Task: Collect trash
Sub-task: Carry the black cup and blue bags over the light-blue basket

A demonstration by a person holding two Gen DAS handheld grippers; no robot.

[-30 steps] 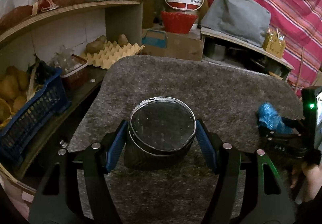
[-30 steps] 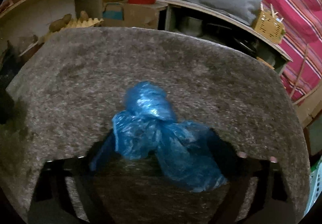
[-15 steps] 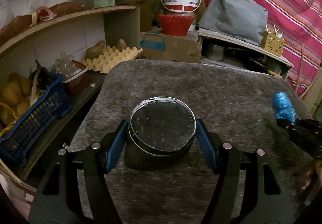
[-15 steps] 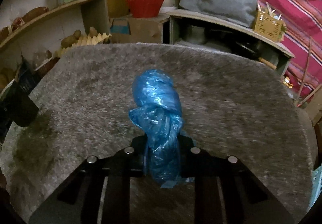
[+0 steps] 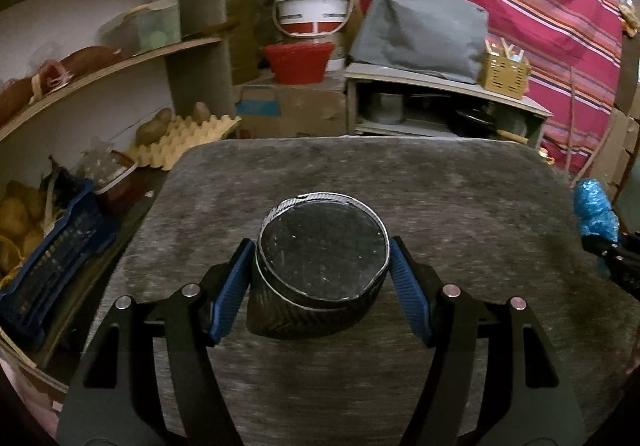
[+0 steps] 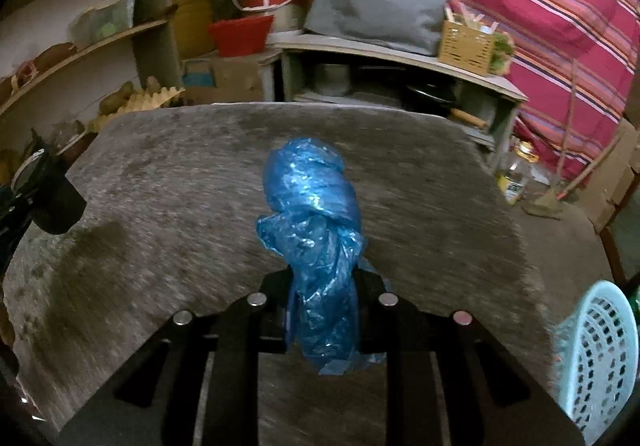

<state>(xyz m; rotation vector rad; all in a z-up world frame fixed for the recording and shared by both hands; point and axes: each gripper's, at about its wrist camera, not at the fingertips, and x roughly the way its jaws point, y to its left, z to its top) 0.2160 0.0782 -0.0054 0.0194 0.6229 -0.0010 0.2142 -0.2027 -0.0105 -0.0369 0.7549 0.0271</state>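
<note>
My right gripper [image 6: 322,286] is shut on a crumpled blue plastic bag [image 6: 314,213] and holds it above the grey felt table [image 6: 168,181]. The bag also shows at the right edge of the left wrist view [image 5: 594,207]. My left gripper [image 5: 322,278] is shut on a black round container with a metal rim [image 5: 322,266], which stands on the felt table [image 5: 460,181]. The container shows dark at the left edge of the right wrist view [image 6: 52,201].
A light blue perforated basket [image 6: 596,358] stands low at the right, off the table edge. Shelves with potatoes, an egg tray [image 5: 184,133] and a blue crate [image 5: 52,258] lie left. A red bowl [image 5: 298,61], white bucket and low shelf stand behind the table.
My right gripper closed on the blue bag, lifted it off the table and carried it to the right; the blue basket came into view. My left gripper kept hold of the container.
</note>
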